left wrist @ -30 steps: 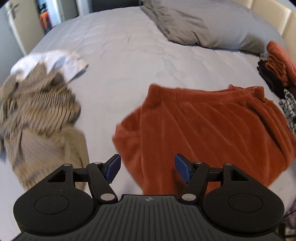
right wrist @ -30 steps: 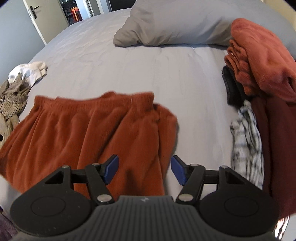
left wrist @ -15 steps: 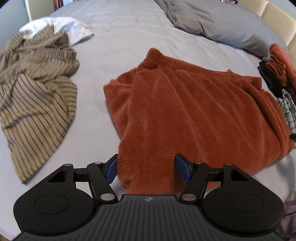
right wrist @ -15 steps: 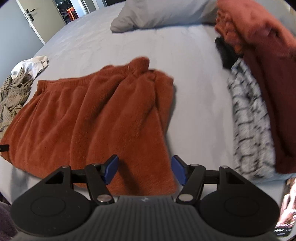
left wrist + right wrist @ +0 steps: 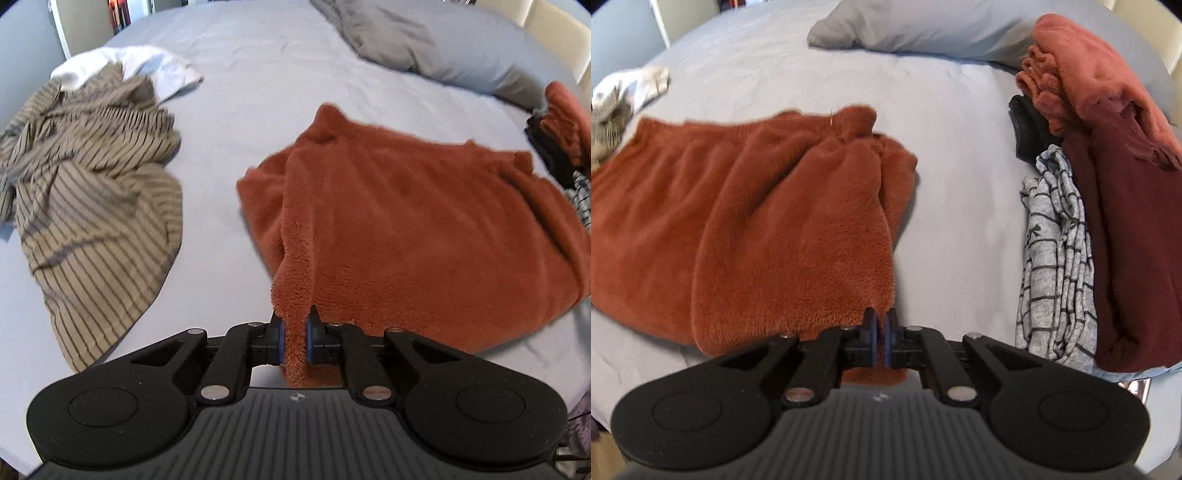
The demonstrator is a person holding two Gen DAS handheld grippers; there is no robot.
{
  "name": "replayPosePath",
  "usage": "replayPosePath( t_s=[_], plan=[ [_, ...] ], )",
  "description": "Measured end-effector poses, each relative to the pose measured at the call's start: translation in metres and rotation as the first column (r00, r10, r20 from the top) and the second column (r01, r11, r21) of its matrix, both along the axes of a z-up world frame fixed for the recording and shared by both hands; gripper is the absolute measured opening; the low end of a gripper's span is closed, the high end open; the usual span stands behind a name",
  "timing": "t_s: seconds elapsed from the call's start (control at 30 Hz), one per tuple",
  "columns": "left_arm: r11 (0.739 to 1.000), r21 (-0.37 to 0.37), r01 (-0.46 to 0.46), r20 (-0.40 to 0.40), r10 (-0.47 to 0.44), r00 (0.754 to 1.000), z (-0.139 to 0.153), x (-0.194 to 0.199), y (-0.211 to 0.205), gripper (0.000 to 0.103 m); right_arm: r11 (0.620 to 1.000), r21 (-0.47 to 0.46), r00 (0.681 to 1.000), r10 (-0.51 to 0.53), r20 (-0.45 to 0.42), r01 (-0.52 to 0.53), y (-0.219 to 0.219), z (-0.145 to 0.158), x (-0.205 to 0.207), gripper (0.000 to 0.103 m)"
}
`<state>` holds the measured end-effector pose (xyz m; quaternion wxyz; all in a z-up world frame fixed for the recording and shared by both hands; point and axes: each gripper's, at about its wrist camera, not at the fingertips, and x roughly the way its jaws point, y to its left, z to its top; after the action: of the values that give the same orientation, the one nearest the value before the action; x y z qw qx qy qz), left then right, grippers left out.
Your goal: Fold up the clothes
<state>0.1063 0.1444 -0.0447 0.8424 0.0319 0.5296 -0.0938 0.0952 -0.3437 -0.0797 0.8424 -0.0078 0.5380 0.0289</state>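
Observation:
A rust-orange fleece garment lies spread on the grey bed, its waistband on the far side. It also shows in the right wrist view. My left gripper is shut on the garment's near left corner, with fleece pinched between the blue pads. My right gripper is shut on the garment's near right corner, at the bed's front edge.
A crumpled tan striped shirt and a white cloth lie to the left. To the right a pile holds a rust fleece, a maroon garment, a grey checked cloth and something black. Grey pillows lie at the back.
Both grippers were open over the garment's near edge; both have now closed on its near corners. The fleece at the left corner is lifted into a ridge.

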Motion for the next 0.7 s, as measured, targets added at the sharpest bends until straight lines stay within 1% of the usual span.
replayPosePath(
  t_s=[0.1,0.2,0.27,0.3,0.4,0.43,0.47,0.5,0.53,0.6,0.7],
  plan=[
    [1.000,0.013,-0.014,-0.025,0.014,1.000,-0.012,0.003,0.002,0.009,1.000,-0.012,1.000,0.009,-0.025,-0.010,0.002,-0.009,0.003,0.005],
    [1.000,0.002,-0.004,-0.031,0.004,1.000,-0.013,0.003,0.004,0.010,0.999,-0.014,0.999,0.029,-0.042,-0.029,0.003,-0.016,0.002,0.005],
    [1.000,-0.016,-0.016,-0.008,0.016,1.000,-0.005,0.000,0.007,0.017,0.999,-0.003,0.998,0.037,-0.043,-0.037,0.003,-0.016,0.002,0.006],
    [0.999,-0.026,-0.028,0.010,0.029,1.000,0.000,-0.002,0.009,0.017,0.999,0.006,0.998,0.036,-0.041,-0.036,0.002,-0.016,0.001,0.008],
    [0.996,-0.059,-0.063,0.064,0.067,0.996,0.017,-0.008,0.015,0.032,0.999,0.041,1.000,0.018,-0.025,-0.017,-0.002,-0.008,-0.001,0.012],
    [0.995,-0.070,-0.075,0.082,0.080,0.993,0.023,-0.010,0.016,0.042,0.999,0.046,1.000,0.014,-0.011,-0.014,-0.002,-0.004,-0.001,0.018],
    [0.994,-0.079,-0.078,0.102,0.086,0.991,0.028,-0.012,0.017,0.045,0.999,0.052,1.000,0.010,0.002,-0.010,-0.002,0.000,-0.001,0.033],
    [0.995,-0.078,-0.059,0.126,0.069,0.990,0.033,-0.015,0.013,0.045,0.998,0.057,1.000,0.006,0.016,-0.007,-0.002,0.004,-0.002,0.042],
    [0.996,-0.076,-0.038,0.149,0.049,0.988,0.037,-0.017,0.009,0.045,0.998,0.061,1.000,0.006,0.030,-0.008,-0.001,0.008,-0.002,0.048],
    [0.999,-0.049,0.025,0.176,-0.016,0.984,0.036,-0.019,-0.005,0.045,0.997,0.074,0.999,0.009,0.044,-0.012,0.001,0.014,-0.001,0.048],
    [0.991,0.059,0.122,0.198,-0.132,0.971,0.022,-0.019,-0.032,0.045,0.996,0.084,0.999,0.010,0.047,-0.014,0.008,0.016,0.001,0.048]
  ],
)
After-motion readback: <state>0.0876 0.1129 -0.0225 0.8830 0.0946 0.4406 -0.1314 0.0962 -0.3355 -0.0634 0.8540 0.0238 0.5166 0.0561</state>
